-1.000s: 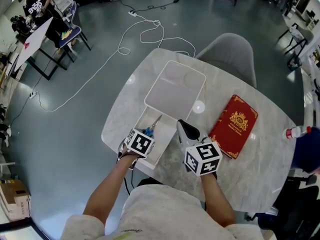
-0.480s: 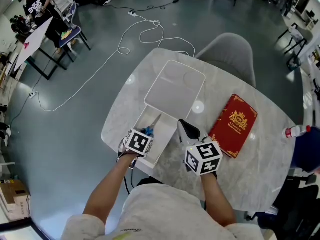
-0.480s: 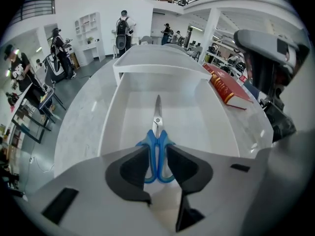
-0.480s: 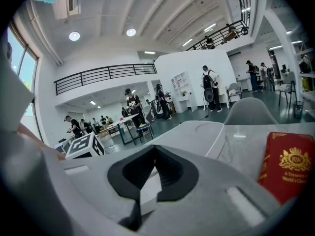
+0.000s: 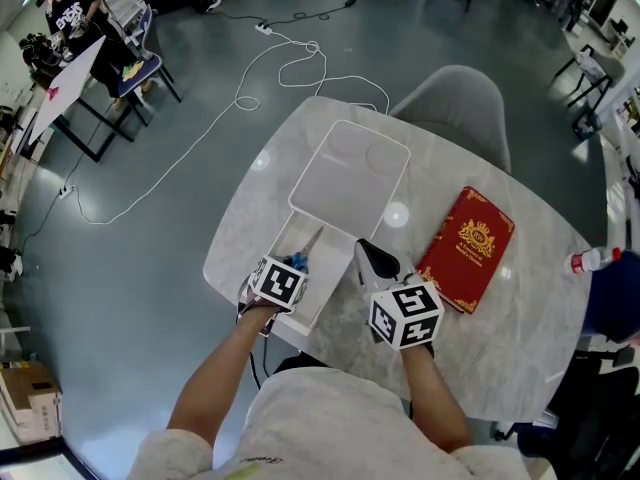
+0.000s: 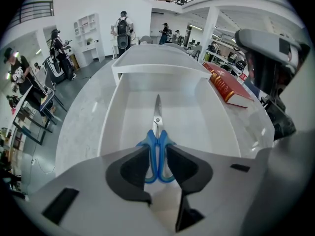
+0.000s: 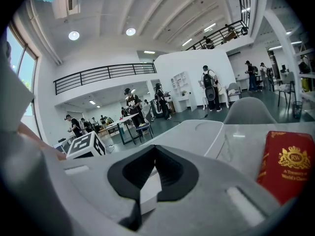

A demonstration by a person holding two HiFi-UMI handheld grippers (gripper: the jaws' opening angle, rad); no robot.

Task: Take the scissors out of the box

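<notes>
box [image 5: 330, 268] open above, lid [image 5: 350, 173] lying beyond, book [image 5: 467, 251] at right

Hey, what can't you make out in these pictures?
Head view: the marker cube on the left tongs covers the scissors handles.
Left gripper view: unclear whether the scissors rest on the box floor or hang lifted.
Right gripper view: the red book runs off the right edge; its small print unreadable.

The head view looks steeply down on the whole table [image 5: 520, 308] from its near side. The left gripper view sits low over the box [image 6: 197, 117], close behind the scissors [image 6: 157, 132], facing far. The right gripper view faces likewise, further right. All three show the red book [image 7: 285, 166].
</notes>
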